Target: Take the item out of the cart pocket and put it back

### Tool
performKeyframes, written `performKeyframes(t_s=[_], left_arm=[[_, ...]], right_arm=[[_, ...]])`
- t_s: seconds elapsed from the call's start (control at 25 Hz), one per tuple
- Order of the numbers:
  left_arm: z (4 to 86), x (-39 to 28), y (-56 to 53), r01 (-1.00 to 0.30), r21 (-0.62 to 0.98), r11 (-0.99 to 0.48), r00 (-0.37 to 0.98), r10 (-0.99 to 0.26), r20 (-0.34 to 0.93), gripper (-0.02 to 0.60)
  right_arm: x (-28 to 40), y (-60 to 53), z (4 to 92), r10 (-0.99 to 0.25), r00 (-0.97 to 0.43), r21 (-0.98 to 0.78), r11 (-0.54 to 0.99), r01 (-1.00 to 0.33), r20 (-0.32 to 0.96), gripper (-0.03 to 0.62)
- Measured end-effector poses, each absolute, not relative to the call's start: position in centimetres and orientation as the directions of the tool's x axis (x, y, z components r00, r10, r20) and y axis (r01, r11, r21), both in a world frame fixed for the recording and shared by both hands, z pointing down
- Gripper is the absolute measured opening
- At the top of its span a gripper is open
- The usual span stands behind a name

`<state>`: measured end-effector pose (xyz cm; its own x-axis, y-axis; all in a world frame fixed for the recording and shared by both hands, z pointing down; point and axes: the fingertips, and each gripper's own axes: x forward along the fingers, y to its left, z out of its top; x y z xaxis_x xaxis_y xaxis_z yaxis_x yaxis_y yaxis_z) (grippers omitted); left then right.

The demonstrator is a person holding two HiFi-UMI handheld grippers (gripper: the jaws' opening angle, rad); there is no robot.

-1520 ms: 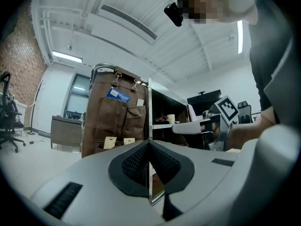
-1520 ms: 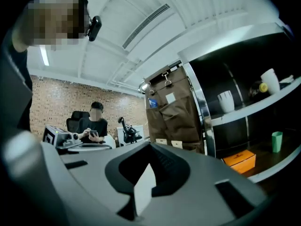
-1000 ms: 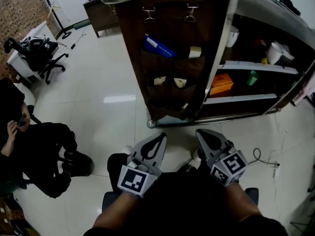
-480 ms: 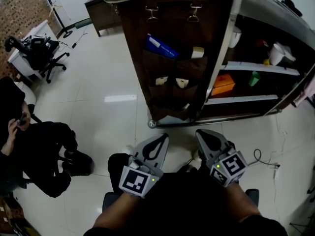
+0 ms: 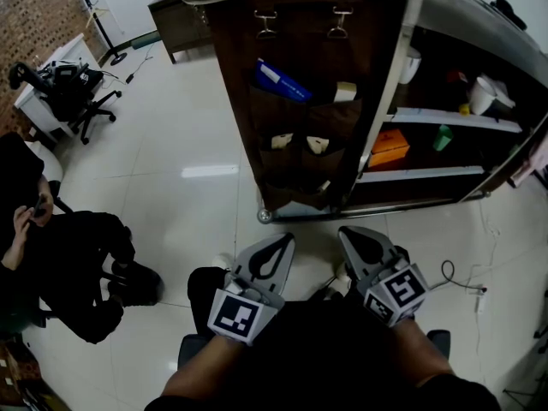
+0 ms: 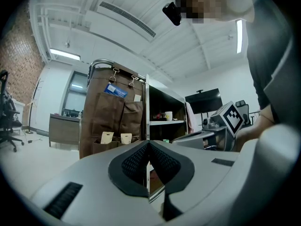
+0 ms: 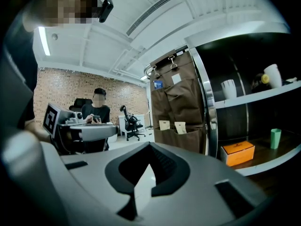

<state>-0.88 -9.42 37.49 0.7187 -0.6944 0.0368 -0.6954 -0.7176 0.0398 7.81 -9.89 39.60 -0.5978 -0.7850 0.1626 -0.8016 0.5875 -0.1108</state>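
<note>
A brown fabric pocket organiser point(image 5: 300, 101) hangs by two clips on the end of the cart point(image 5: 402, 67). A blue packet point(image 5: 278, 80) sticks out of an upper pocket, with a cream item point(image 5: 343, 91) beside it. Two small pale pouches point(image 5: 278, 141) sit in the lower pockets. My left gripper point(image 5: 281, 240) and right gripper point(image 5: 344, 232) are held side by side close to my body, well short of the cart. Both point at the cart. Both are shut with nothing between the jaws. The left gripper view shows the blue packet point(image 6: 115, 91); the right gripper view shows the pouches point(image 7: 164, 125).
A person point(image 5: 51, 255) sits on the left, with an office chair point(image 5: 73, 92) and a desk behind. The cart's shelves hold an orange box point(image 5: 385, 146), a green cup point(image 5: 440, 135) and white cups. A cable point(image 5: 454, 272) lies on the floor at the right.
</note>
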Motion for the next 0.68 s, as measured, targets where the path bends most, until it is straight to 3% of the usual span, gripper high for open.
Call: performKeyframes(t_s=[0.68], left_arm=[[37.39, -0.91, -9.38, -0.691, 0.042, -0.721, 0.723, -0.69, 0.036, 0.0]], right_arm=[[7.21, -9.95, 39.93, -0.781, -0.6, -0.08, 0.596, -0.799, 0.173, 0.011]])
